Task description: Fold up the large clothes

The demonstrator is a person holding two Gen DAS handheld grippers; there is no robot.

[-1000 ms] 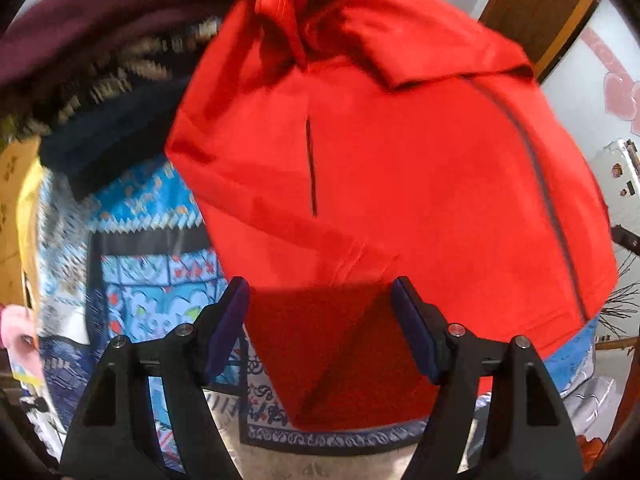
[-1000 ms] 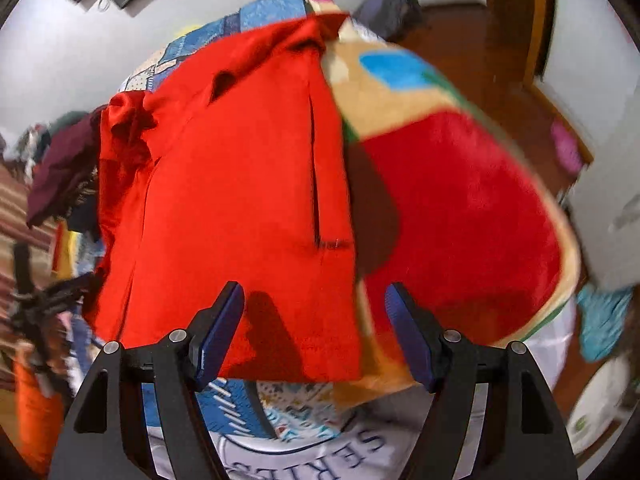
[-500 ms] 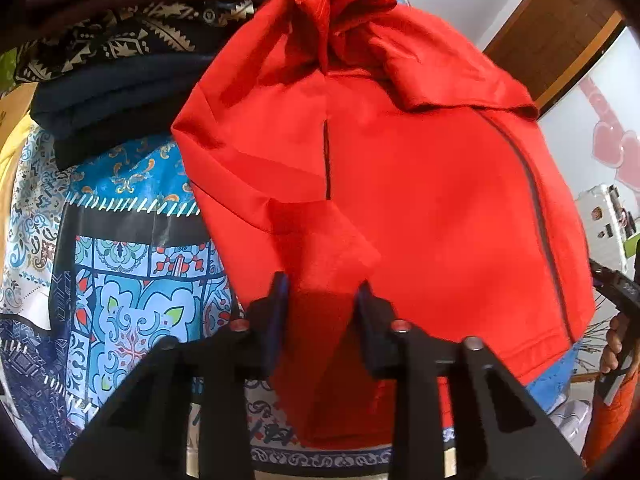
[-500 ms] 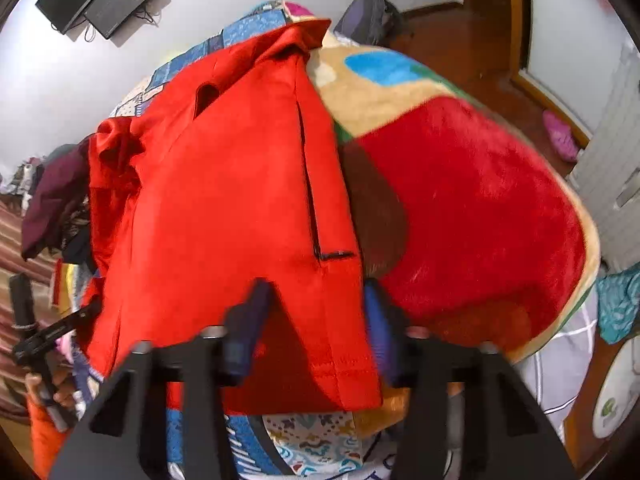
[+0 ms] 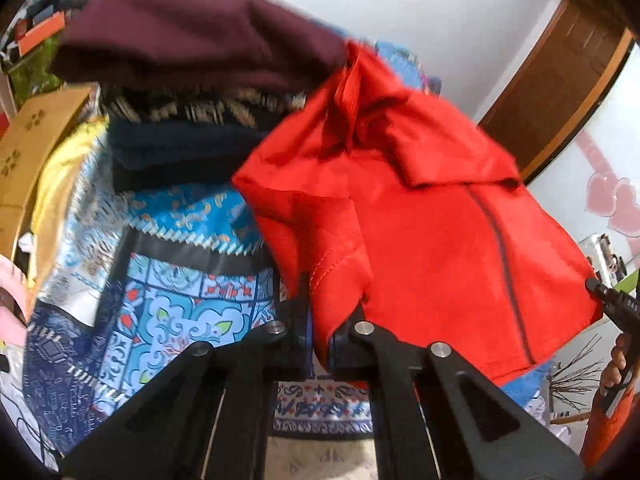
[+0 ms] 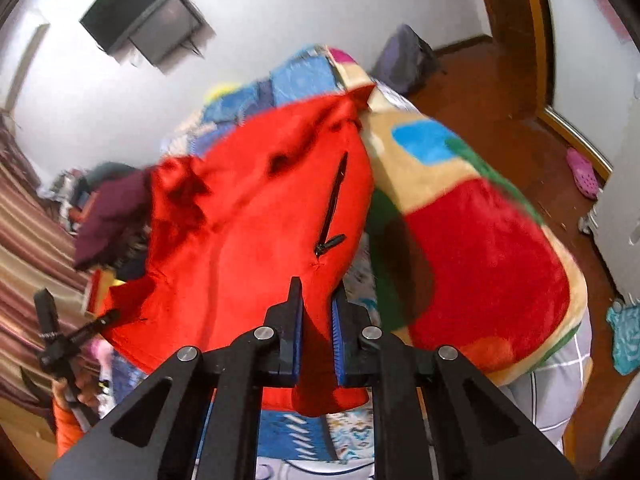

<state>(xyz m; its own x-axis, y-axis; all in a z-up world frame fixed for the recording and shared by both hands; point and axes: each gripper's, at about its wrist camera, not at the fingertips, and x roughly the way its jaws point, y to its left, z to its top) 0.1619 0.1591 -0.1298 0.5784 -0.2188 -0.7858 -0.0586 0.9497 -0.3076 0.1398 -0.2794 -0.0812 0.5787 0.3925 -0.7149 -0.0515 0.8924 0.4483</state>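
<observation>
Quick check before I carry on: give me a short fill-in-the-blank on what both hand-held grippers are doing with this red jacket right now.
1. The left hand-held gripper is shut on a bottom corner of the ____ jacket.
2. The right hand-held gripper has just been closing and its blue pads now pinch the jacket's ____ edge.
3. The pocket zipper on the jacket is ____ in colour.
4. Behind the jacket, the maroon garment lies ____ a stack of folded clothes.

Missing words: red; bottom; black; on top of

A home bedroom: a bed under a patterned sheet (image 5: 172, 304) and plush blanket (image 6: 480, 264), wall-mounted television (image 6: 148, 20), wooden door (image 5: 560, 92)
</observation>
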